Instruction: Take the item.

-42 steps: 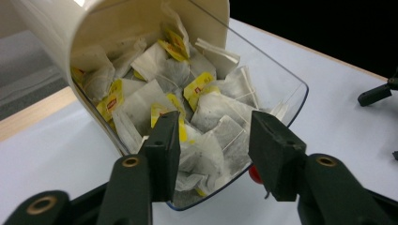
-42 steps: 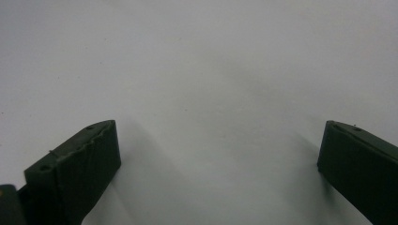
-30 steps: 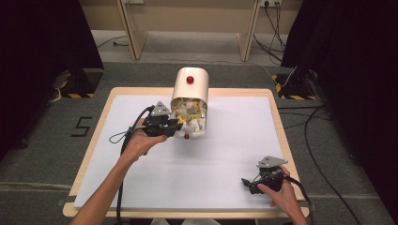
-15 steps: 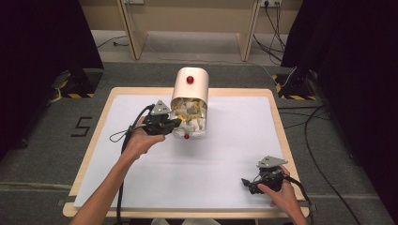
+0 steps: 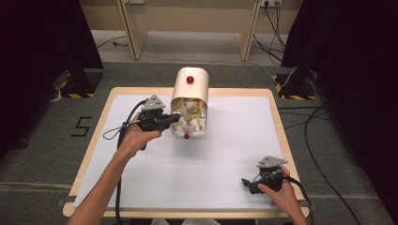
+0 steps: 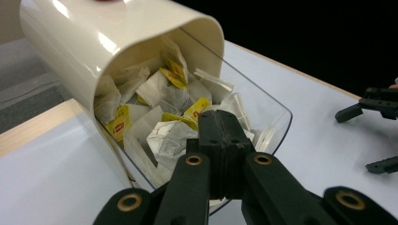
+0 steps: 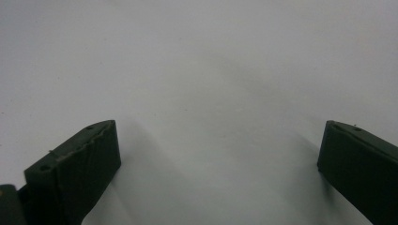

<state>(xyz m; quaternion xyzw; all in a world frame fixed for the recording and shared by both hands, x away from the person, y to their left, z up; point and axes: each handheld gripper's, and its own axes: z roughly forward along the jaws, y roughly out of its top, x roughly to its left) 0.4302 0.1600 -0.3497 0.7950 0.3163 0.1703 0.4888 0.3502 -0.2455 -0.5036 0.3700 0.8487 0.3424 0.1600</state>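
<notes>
A cream dispenser (image 5: 190, 86) lies on its side at the back of the white table (image 5: 234, 140), with its clear open mouth toward me. Several tea bags (image 6: 164, 93) with yellow tags fill it. My left gripper (image 6: 220, 117) reaches into that mouth from the left, jaws pressed together with the tips among the bags. Whether a bag is pinched between them is hidden. In the high view the left gripper (image 5: 177, 118) sits at the dispenser's left edge. My right gripper (image 5: 246, 183) rests near the front right corner, jaws wide apart over bare table (image 7: 211, 93).
A red knob (image 5: 190, 79) tops the dispenser and a second red dot (image 5: 187, 136) marks its front lip. The right gripper (image 6: 363, 138) shows far off in the left gripper view. Cables trail off both hands. Dark curtains and wooden table legs stand beyond the table.
</notes>
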